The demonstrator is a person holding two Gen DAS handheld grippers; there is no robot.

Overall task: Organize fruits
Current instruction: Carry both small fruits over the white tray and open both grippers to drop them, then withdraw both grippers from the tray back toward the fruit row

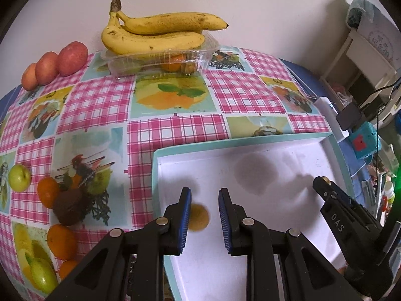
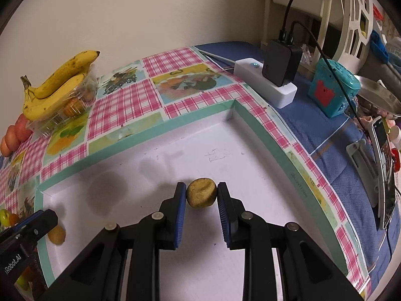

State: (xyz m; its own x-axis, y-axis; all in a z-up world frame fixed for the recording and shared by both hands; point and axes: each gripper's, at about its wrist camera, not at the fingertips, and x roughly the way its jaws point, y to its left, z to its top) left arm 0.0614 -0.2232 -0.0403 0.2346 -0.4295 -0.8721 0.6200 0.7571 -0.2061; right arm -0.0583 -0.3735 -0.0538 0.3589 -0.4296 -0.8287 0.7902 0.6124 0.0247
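In the left wrist view, the left gripper [image 1: 205, 199] hangs over the near left corner of a white tray [image 1: 288, 138] with a teal rim, its blue-padded fingers spread apart and holding nothing. A small yellow-brown fruit [image 1: 199, 217] lies on the tray floor just below and between the fingers, partly hidden by the left one. On the checked tablecloth [image 1: 175, 125] to the left sit a green apple [image 1: 19, 177], several oranges [image 1: 61, 241] and a dark brown fruit [image 1: 69, 207]. At the far edge, bananas [image 1: 155, 33] rest on a clear plastic box [image 1: 160, 61], with red apples [image 1: 71, 59] beside it. In the right wrist view, the right gripper [image 2: 201, 195] is over the middle of the tray [image 2: 155, 128] with a round yellowish fruit [image 2: 201, 192] between its fingers; both pads sit right against its sides, though I cannot tell whether they are squeezing it. The left gripper [image 2: 37, 222] shows at the left edge, above the small fruit [image 2: 57, 235]. A white power strip [image 2: 265, 80] and a teal toy [image 2: 330, 90] stand beyond the tray.
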